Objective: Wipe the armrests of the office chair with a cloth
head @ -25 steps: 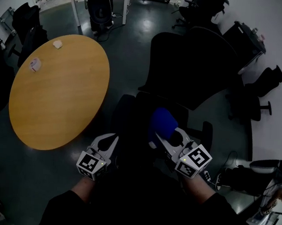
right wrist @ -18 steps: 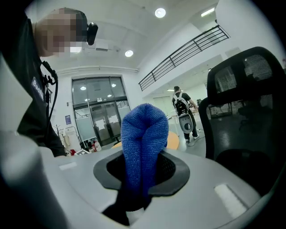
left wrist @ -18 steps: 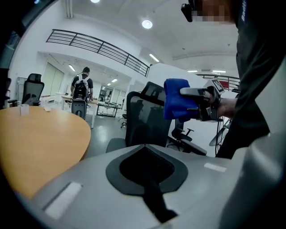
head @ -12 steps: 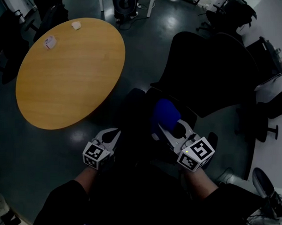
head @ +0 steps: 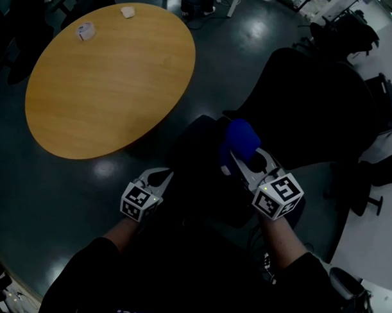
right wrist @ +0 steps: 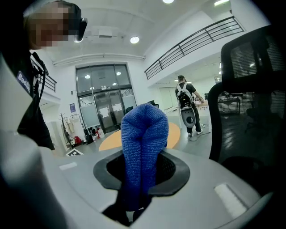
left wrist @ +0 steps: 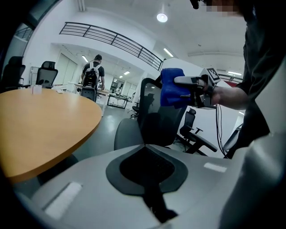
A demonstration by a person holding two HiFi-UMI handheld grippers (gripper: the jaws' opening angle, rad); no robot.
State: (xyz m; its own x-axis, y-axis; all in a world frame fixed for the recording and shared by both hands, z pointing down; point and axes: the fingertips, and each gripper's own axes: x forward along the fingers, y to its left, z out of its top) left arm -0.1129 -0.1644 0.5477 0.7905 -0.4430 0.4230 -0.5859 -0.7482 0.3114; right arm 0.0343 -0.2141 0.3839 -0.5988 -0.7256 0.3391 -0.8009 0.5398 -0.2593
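Two claws at the chair, one carrying cloth

We grip the folded blue knitted cloth (head: 241,136) in our right claw (head: 238,154), over the black mesh-backed office chair (head: 313,105). Our left claw (head: 164,176) is closed, empty, between chair and oval wooden tabletop (head: 109,79).

Your head cam looks steeply down on both grippers. The left gripper (head: 160,178) cam, tight behind its jaws, faces your right gripper (head: 242,159); both gripper cams catch the wooden table (left wrist: 40,120) beyond.
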